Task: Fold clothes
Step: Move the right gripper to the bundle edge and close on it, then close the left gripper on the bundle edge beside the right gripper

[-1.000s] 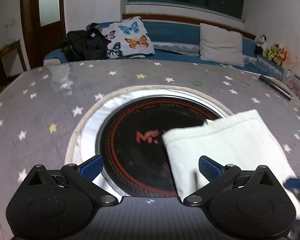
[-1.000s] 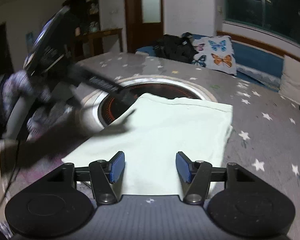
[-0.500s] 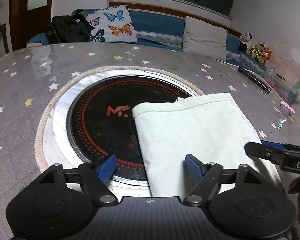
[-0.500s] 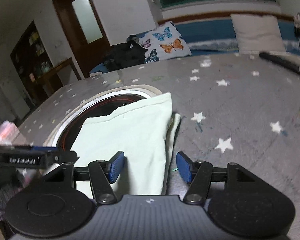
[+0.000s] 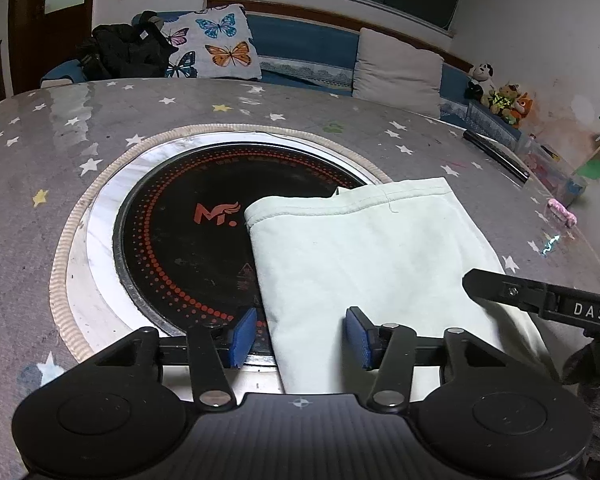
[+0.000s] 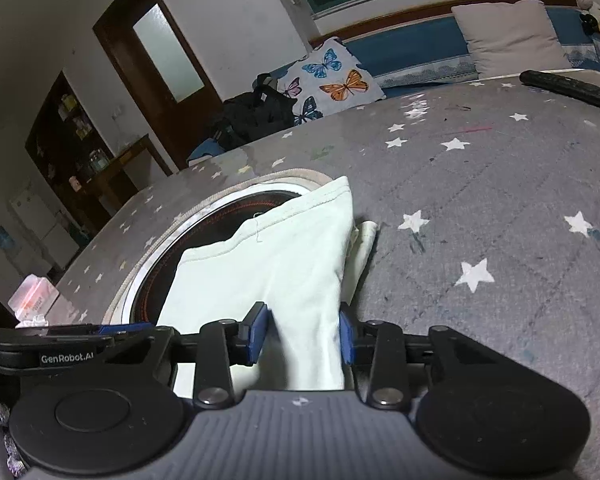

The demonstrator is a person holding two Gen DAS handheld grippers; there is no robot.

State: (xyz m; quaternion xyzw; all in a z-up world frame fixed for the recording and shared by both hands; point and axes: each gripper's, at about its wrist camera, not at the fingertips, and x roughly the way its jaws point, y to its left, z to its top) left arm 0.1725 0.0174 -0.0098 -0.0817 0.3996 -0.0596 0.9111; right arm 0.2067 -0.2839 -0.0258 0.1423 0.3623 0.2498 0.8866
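A grey star-printed tabletop (image 5: 80,140) carries a round black cooktop (image 5: 188,240) at its centre. At 1 o'clock lies a dark remote (image 5: 496,155). Beyond, a butterfly cushion (image 5: 216,46) sits at 12 o'clock, a black bag (image 5: 120,50) at 11, plush toys (image 5: 500,96) at 2.

Cooktop (image 5: 188,240) set in the table: red "M." logo w/ a wing. Right gripper (image 5: 540,300), seen from left cam: white "DAS", rest cut off. Left gripper (image 6: 60,344), seen from right cam: "GenRobot.AI".

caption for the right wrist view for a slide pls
Right gripper open astride the near edge of a pale folded cloth on a star-print table.
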